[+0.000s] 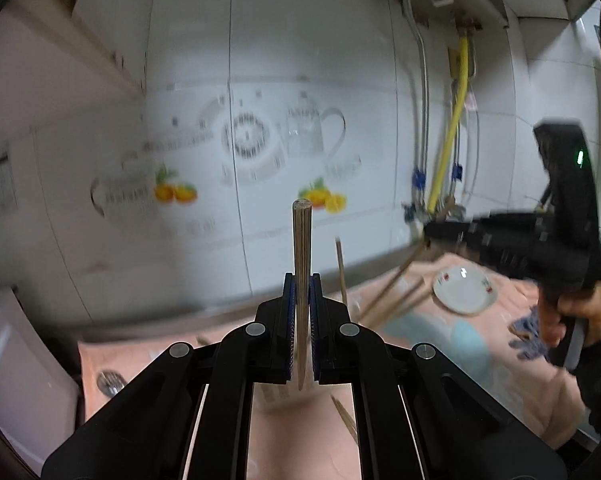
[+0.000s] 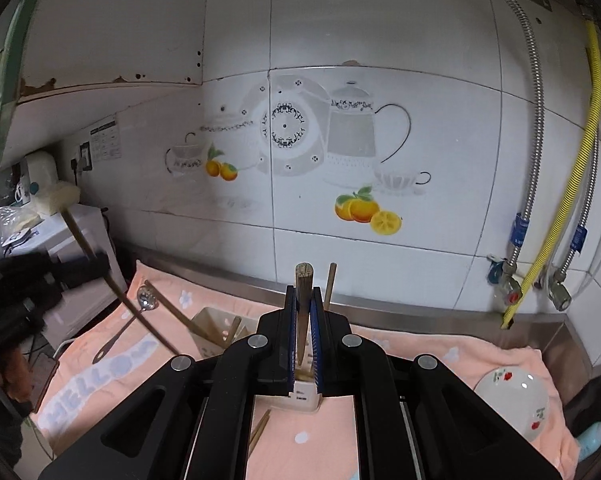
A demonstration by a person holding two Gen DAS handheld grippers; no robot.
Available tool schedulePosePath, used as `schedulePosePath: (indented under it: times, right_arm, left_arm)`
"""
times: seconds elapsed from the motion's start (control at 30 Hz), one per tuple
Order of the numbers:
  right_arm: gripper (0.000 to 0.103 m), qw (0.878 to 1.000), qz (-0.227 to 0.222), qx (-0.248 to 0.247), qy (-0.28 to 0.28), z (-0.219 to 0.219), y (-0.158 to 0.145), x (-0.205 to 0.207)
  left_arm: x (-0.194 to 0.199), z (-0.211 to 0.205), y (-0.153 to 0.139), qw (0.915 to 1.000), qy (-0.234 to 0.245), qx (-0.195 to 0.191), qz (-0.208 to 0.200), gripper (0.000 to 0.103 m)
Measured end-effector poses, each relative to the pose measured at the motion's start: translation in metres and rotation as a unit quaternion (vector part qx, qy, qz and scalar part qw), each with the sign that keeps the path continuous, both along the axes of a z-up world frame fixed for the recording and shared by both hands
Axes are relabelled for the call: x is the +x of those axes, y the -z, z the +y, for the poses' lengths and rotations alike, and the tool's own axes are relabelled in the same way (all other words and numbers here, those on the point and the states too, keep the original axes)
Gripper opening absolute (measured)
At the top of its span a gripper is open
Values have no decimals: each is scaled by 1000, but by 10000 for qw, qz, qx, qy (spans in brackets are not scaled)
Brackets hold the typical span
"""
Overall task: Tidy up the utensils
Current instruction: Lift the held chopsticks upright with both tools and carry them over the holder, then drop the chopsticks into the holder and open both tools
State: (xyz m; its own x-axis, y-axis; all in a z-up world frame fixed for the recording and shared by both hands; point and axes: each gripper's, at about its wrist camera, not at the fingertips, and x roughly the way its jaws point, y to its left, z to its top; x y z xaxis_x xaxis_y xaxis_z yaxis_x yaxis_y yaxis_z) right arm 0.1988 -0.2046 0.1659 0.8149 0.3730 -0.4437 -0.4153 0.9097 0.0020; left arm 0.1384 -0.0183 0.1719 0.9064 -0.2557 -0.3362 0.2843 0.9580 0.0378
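Right wrist view: each gripper (image 2: pixel 303 320) clamps one chopstick (image 2: pixel 303 304); one spoon (image 2: pixel 128 320), one dish (image 2: pixel 516 402).

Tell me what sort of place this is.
Most likely a home kitchen counter. The white tiled wall carries a teapot-and-oranges decal, a yellow corrugated gas hose runs down beside metal pipes, and a white floral plate and a metal slotted spoon lie on a pink towel.

wall (image 2: pixel 340 32): white tiles, teapot-and-orange decal | hoses (image 2: pixel 580 152): yellow and steel, far right | counter (image 2: pixel 380 310): steel edge, peach towel (image 2: pixel 420 360) laid
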Motion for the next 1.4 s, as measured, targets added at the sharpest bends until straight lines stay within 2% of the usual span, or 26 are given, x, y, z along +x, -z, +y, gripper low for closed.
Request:
schedulePosePath:
  times: [0.1,0.23,0.57,1.07,1.4]
  right_arm:
    - [6,10000,96,-24,6,4,7,11]
    - [6,9997,217,-54,-13,8,18,22]
    - [6,9985,512,-173,-37,14,46,36]
    - [7,9967,774,-255,-25,24,74,50]
    - [8,9965,808,-228,29,20,78,50]
  left_arm:
    - [12,0,-10,9997,-184,98,-159,5]
    - [33,5,-7,9992,-362,55,-134,5]
    - [75,17,37,9974,-495,-128,505,5]
    - [97,24,69,9938,-466,-208,986,6]
    - [97,25,70,9937,-495,-200,984,7]
